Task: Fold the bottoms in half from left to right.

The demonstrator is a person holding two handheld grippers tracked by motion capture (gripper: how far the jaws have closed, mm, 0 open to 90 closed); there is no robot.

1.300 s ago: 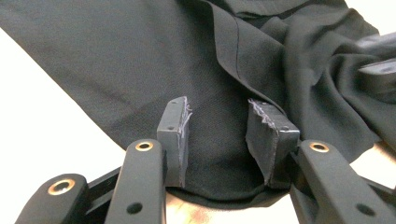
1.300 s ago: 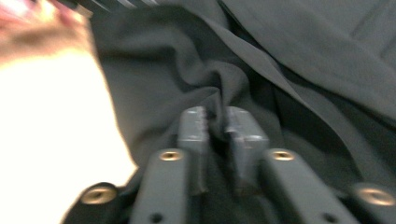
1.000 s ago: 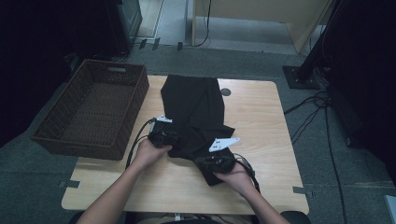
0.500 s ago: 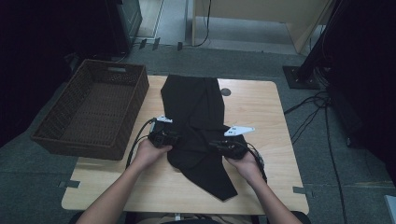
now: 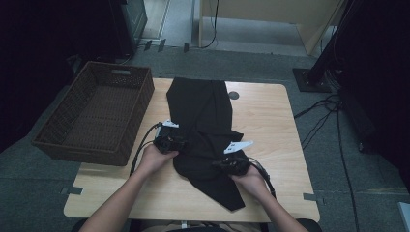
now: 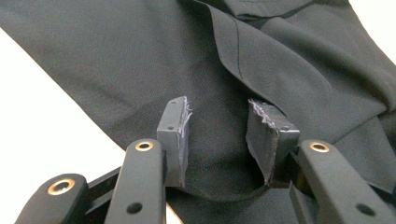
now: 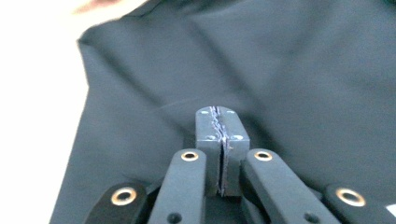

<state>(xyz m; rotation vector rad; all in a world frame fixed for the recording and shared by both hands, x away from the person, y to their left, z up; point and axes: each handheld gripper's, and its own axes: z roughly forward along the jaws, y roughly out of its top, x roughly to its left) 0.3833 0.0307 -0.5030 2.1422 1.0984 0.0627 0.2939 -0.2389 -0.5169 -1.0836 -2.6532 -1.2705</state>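
A black garment [image 5: 203, 108] lies spread along the middle of the wooden table [image 5: 270, 111], its near end reaching toward the front edge. My left gripper [image 5: 184, 143] rests on the garment's left edge. In the left gripper view its jaws [image 6: 224, 126] stand apart, with dark cloth [image 6: 116, 56] lying between and under the pads. My right gripper [image 5: 220, 165] sits low on the garment's right side. In the right gripper view its jaws have just been closing, and the gripper [image 7: 222, 126] is shut pad to pad over the cloth [image 7: 280, 60], with no fabric seen between them.
A dark woven basket [image 5: 96, 145] stands at the table's left side, partly over the edge. A round hole [image 5: 234, 95] sits in the tabletop near the back. Cables trail from both grippers toward the front. Bare wood lies right of the garment.
The right gripper went up and to the right, then came back down onto the garment. The garment's near end has unfolded toward the front edge. The left gripper has stayed put.
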